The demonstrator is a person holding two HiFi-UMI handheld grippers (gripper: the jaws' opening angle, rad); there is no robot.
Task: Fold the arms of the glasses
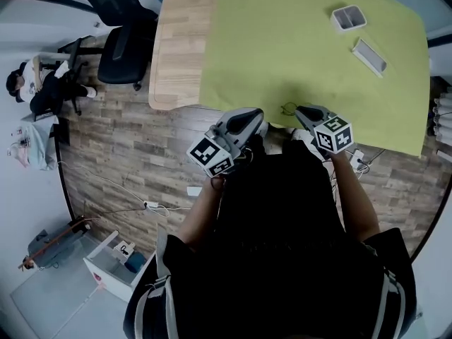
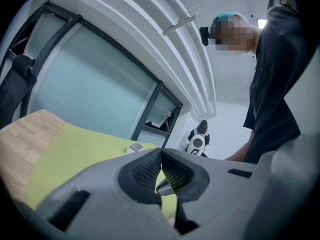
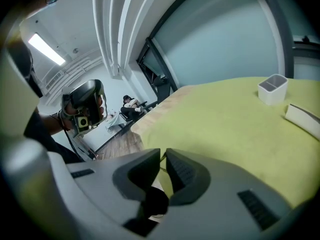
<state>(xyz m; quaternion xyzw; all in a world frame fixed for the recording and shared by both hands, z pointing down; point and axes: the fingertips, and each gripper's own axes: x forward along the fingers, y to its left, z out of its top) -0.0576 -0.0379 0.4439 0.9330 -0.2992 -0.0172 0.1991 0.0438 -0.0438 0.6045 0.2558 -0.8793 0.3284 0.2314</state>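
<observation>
Working over the green bench (image 1: 282,41), glasses (image 1: 288,109) at its near edge. Seemingly pinching their wire in the right gripper (image 1: 300,111), jaws almost together. Holding the left gripper (image 1: 256,121) closed just left of them.

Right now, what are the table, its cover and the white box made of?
Table: pale wood or wood-look laminate; plank grain shows. Cover: matte yellow-green cloth or mat, no shine; can't tell which. Box: probably smooth white plastic, thin even walls.
</observation>
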